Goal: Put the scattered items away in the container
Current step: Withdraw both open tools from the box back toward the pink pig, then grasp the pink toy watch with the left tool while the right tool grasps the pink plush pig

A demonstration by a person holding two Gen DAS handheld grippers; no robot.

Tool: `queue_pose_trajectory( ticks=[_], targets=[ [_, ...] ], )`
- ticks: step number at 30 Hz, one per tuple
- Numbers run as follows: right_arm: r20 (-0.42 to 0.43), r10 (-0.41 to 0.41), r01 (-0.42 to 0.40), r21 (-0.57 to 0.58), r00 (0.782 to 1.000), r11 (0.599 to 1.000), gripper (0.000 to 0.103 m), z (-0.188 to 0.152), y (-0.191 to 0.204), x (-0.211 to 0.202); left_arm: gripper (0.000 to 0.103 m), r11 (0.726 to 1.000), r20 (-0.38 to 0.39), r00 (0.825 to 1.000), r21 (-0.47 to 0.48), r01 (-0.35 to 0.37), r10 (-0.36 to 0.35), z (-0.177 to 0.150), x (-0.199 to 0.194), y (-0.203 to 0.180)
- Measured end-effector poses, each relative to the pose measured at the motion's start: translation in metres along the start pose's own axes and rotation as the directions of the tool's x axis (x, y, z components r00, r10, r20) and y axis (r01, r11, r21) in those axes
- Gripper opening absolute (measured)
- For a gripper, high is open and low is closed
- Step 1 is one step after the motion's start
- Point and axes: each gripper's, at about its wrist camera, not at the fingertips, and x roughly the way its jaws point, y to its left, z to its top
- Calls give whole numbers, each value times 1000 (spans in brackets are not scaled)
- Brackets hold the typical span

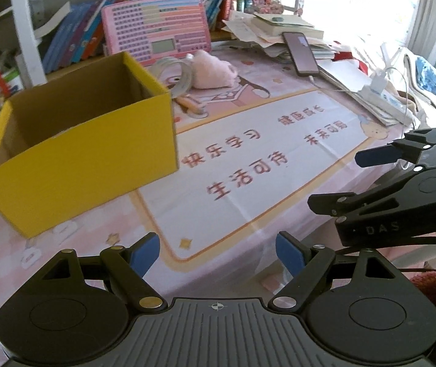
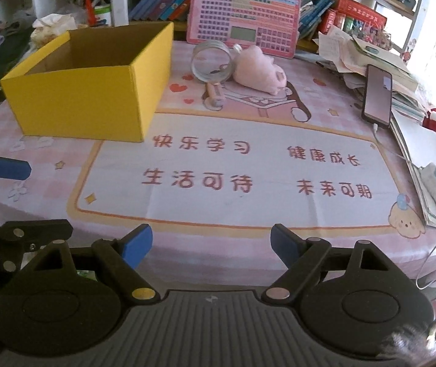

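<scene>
Hovering low over the near edge of the table, I have both claws spread wide with nothing between the pads: the left gripper (image 1: 218, 252) and the right gripper (image 2: 211, 244) side by side. The yellow box (image 2: 86, 104) stands open-topped on the left of the pink mat (image 2: 236, 195), and I can't see whether anything lies inside. The scattered items sit behind it to the right: a clear tape roll (image 2: 212, 62) standing on edge, touching the pink plush toy (image 2: 259, 70), with a small wooden-handled tool (image 2: 213, 93) just in front. My worry is the roll, which I judge could trundle away if a finger nudges it. The plush is soft and may slip from a shallow pinch. Reaching right, I could also snag the phone (image 2: 378, 93) and its charging cable (image 2: 392, 151).
</scene>
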Motion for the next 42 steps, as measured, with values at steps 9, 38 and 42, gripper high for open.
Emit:
queue_pose_trajectory(
  ticks=[9,38,42],
  targets=[
    [7,-25,25,18,1000,1000,84,18,-47,17,85,998,0,999,34,52,-52,41,35,-22],
    [97,149,-147,-33,984,989,84,130,-166,123,84,975,20,979,-91,-202,204,160,147,-41],
    [104,179,-173,-63,978,983,84,152,-172,143,84,963,5,972,-132,-234,236,168,164,-39]
  ],
)
